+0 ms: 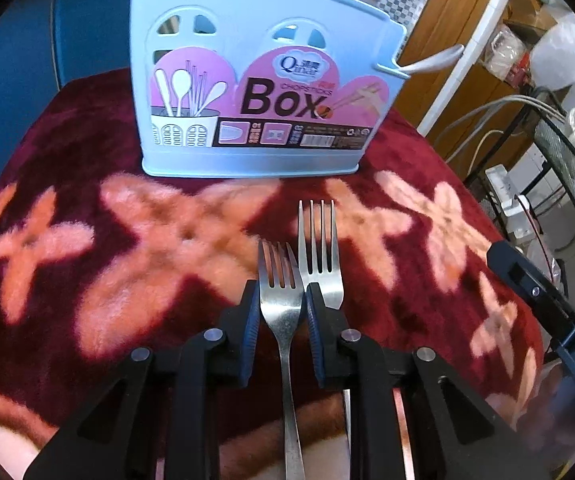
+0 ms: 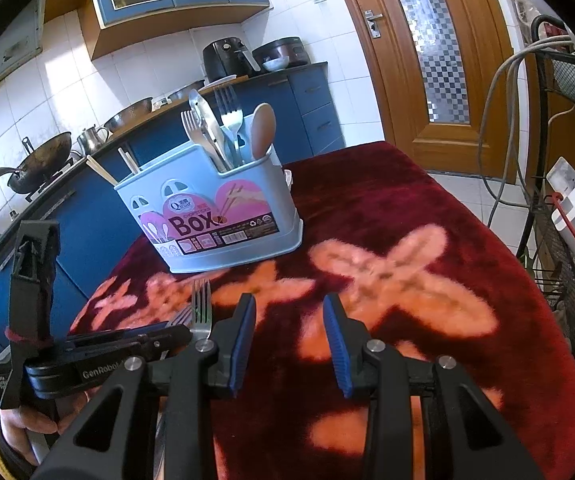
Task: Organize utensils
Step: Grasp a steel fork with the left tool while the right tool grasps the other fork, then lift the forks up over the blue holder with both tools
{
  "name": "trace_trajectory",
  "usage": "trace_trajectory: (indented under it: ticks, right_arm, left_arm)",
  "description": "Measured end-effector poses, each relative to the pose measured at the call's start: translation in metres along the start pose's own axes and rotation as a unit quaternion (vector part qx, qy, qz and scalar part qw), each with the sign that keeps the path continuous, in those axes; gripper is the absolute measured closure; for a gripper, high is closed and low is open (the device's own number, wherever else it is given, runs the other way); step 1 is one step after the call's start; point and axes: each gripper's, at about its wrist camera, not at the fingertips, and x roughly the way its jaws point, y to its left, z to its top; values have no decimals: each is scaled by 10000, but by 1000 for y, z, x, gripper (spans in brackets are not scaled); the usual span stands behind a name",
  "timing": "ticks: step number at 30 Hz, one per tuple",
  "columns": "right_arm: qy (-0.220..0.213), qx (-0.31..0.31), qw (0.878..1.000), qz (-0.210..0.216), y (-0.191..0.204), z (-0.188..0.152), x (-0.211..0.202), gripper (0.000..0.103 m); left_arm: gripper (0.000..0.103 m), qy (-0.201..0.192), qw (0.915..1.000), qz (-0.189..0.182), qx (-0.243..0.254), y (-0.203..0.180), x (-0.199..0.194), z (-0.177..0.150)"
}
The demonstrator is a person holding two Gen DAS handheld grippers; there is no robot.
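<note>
In the left wrist view my left gripper [image 1: 282, 300] is shut on a steel fork [image 1: 281, 280], its blue pads against the sides of the fork's head, tines toward the box. A second fork [image 1: 319, 240] lies on the blanket just right of it, partly behind the right finger. The light blue chopsticks box [image 1: 255, 80] stands upright beyond them. The right wrist view shows the box [image 2: 215, 216] holding forks, spoons and chopsticks. My right gripper [image 2: 289, 340] hangs open and empty over the blanket. The left gripper [image 2: 181, 330] and both forks' tines [image 2: 201, 304] sit at its left.
A dark red blanket with orange flowers [image 1: 87, 264] covers the table. A black mesh rack [image 2: 567, 240] with cables and a power strip stands off the right edge. A blue kitchen counter with woks [image 2: 31, 168] runs behind. A hand [image 2: 27, 428] holds the left gripper.
</note>
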Motion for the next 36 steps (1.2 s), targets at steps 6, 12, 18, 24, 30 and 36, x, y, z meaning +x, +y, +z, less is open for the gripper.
trace_trajectory:
  ticks: [6, 12, 18, 24, 30, 36]
  right_arm:
    - [18, -22, 10000, 15, 2, -1, 0, 65]
    - [127, -156, 9997, 128, 10, 1, 5, 65]
    - [411, -358, 9981, 300, 27, 4, 25, 65]
    - [775, -516, 9943, 519, 46, 5, 53, 63]
    - [1130, -559, 9902, 603, 57, 5, 80, 63]
    - [1318, -423, 9878, 711, 59, 3, 95, 64]
  left_arm:
    - [81, -37, 9993, -247, -273, 10, 2, 3]
    - [81, -473, 9984, 27, -293, 14, -20, 0]
    - [81, -764, 9952, 409, -462, 31, -40, 2]
    - [81, -1051, 9921, 255, -634, 44, -56, 0]
    - [81, -1364, 9882, 100, -684, 55, -71, -2]
    - [81, -1482, 9861, -29, -746, 64, -77, -4]
